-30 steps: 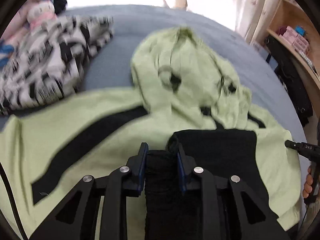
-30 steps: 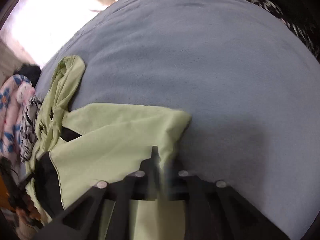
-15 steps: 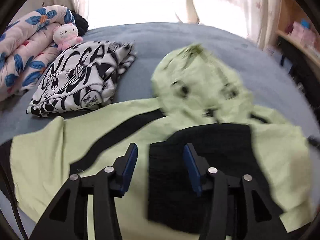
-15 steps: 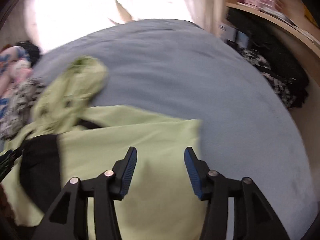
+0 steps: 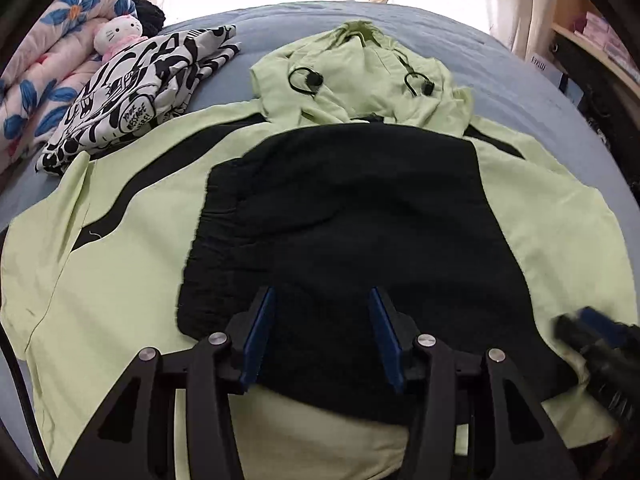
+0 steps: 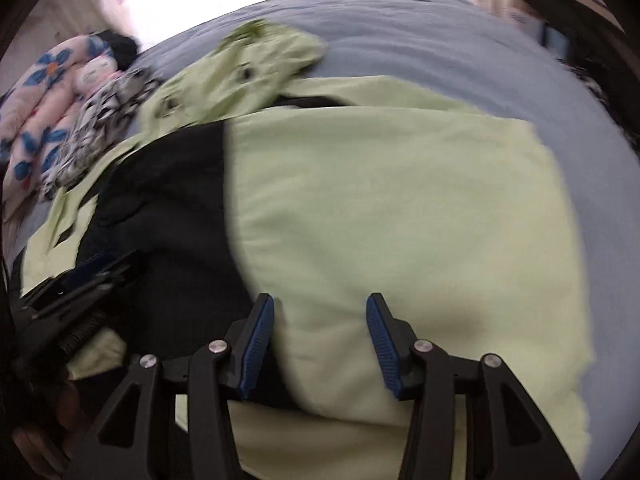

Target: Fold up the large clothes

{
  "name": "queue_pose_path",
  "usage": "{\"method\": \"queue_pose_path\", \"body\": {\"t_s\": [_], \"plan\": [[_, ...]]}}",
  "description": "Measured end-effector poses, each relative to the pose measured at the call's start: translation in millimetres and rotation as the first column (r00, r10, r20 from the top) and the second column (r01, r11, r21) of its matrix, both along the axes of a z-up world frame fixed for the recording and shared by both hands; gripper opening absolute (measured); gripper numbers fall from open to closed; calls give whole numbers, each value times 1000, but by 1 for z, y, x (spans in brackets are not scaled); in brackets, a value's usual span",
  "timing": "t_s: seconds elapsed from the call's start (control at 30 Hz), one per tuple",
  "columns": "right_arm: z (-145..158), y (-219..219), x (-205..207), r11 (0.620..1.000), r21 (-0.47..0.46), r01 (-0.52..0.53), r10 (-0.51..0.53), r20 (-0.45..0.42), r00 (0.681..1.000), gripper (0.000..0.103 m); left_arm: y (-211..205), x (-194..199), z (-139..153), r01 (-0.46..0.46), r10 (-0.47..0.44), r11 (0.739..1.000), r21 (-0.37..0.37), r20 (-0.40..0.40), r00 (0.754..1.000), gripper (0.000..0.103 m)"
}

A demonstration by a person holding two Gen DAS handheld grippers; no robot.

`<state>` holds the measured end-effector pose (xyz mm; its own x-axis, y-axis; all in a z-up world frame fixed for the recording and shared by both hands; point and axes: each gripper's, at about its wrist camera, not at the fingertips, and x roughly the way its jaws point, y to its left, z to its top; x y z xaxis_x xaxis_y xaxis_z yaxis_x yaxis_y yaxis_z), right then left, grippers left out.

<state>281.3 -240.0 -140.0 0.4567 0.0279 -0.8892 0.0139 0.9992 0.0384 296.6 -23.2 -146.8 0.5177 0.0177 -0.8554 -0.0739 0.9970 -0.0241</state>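
A light green hoodie (image 5: 120,260) with black panels lies spread on the blue bed, hood (image 5: 360,76) at the far end. Its lower part is folded up, so a black panel (image 5: 344,216) lies over the chest. My left gripper (image 5: 322,336) hovers open above that black panel, nothing between its blue pads. In the right wrist view the hoodie's (image 6: 400,220) green folded part fills the middle. My right gripper (image 6: 320,336) is open above it, holding nothing. The other gripper shows blurred at the left edge (image 6: 80,280) and, in the left wrist view, at the right edge (image 5: 600,344).
A folded black-and-white printed garment (image 5: 132,92) lies left of the hood. Beyond it are a floral quilt (image 5: 44,72) and a small plush toy (image 5: 118,34). The blue bed (image 5: 520,80) runs to a bright curtained window. Shelves (image 5: 600,44) stand at the far right.
Both grippers let go of the folded-up hoodie part and opened. Both drew back toward the near edge; the folded panel now lies flat over the chest.
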Motion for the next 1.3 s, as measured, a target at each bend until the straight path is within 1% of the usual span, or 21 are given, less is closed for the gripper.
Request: {"method": "queue_pose_path", "body": {"t_s": [0.03,0.07,0.1,0.17,0.2,0.23,0.27,0.37,0.4,0.5,0.63,0.73,0.77,0.83,0.93,1.0,1.17,1.23,1.3], "plan": [[1,-17,-5,998,-51,45,-45,12,999,47,2,-1,1,2,-2,1000,8,1,1000,47],[2,-31,-9,993,-81,85,-83,19,996,47,3,-2,1,10,-10,1000,16,3,1000,47],[2,-48,-15,989,-87,123,-122,24,992,47,3,-4,1,19,-19,1000,19,5,1000,47],[3,-71,-23,982,-60,181,-180,22,983,46,1,-8,1,33,-34,999,41,12,999,47],[4,-80,-28,975,-61,216,-214,28,976,46,1,-10,0,34,-35,998,52,16,999,47],[6,-91,-34,960,-88,266,-264,38,964,46,1,-11,1,33,-34,998,60,21,999,47],[6,-99,-39,948,-96,303,-300,38,953,50,1,-13,1,31,-33,997,66,25,999,47],[0,-118,-47,937,10,349,-349,13,937,52,1,-16,2,28,-30,997,74,30,999,47],[1,-118,-48,936,16,352,-352,14,936,52,0,-16,2,28,-31,997,79,31,999,47],[3,-112,-47,938,-33,345,-345,18,939,52,-1,-18,3,27,-30,996,85,28,999,47],[6,-102,-46,936,-82,343,-343,11,939,52,0,-22,6,22,-24,997,73,25,999,47],[11,-95,-44,941,-93,324,-326,-2,945,52,0,-28,13,22,-24,998,66,28,999,48],[13,-92,-45,943,-93,321,-323,-5,946,52,0,-31,16,23,-25,998,64,30,999,50],[20,-89,-49,947,-72,314,-315,-7,949,54,0,-35,22,19,-21,997,70,32,999,58],[31,-85,-56,952,-20,304,-304,0,953,61,2,-44,33,19,-21,998,61,40,999,58],[39,-81,-63,957,11,290,-291,13,957,65,5,-50,40,18,-20,999,46,40,999,58],[62,-64,-85,963,18,270,-271,69,960,65,10,-72,58,26,-27,999,22,49,998,58],[72,-53,-97,963,-10,270,-267,107,958,65,10,-83,67,42,-43,999,20,55,998,58],[81,-40,-107,968,-61,242,-231,143,962,65,9,-98,76,57,-58,998,14,74,996,58]]}}
